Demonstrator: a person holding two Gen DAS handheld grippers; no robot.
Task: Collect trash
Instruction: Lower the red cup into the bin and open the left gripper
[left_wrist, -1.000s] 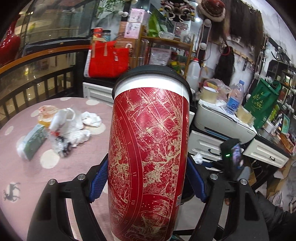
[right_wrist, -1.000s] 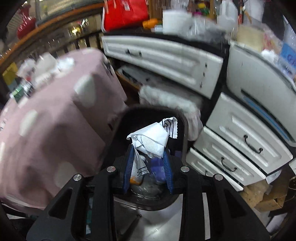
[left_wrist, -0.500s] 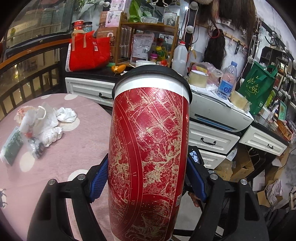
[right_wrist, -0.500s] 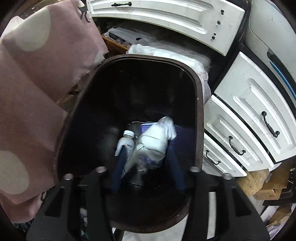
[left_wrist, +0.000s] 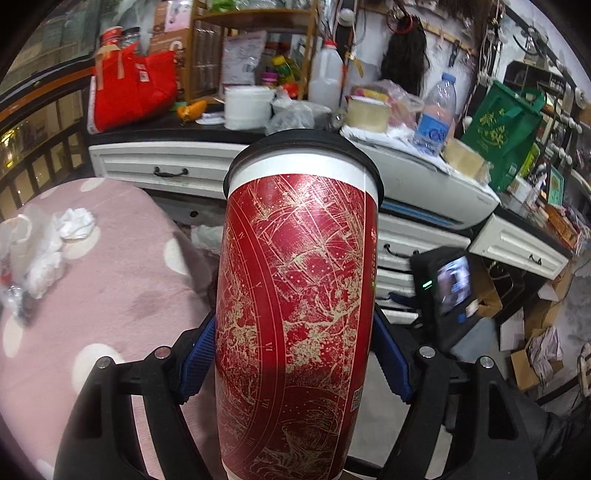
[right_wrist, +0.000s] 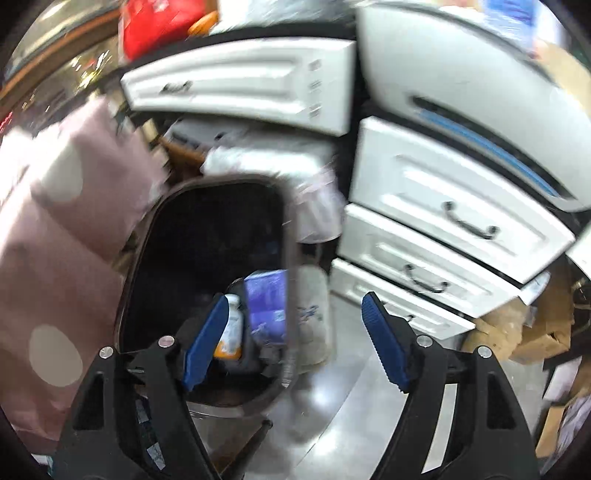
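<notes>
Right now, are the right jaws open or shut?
Open. The right gripper has just been opening; nothing sits between its blue pads, and it hangs over the trash bin rim.

table (left_wrist: 122, 280): round, under a pink cloth with pale dots
on it, left edge: crumpled white tissues (left_wrist: 75, 223), clear plastic wrap (left_wrist: 14, 236), some dark bits, blurry
floor (right_wrist: 332, 398): shiny grey, holds a dark trash bin (right_wrist: 207, 229) right beside the table, cardboard boxes (left_wrist: 532, 354) further off

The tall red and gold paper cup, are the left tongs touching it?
Touching. In the left wrist view both blue pads of the left tongs press the sides of the tall red and gold paper cup.
</notes>
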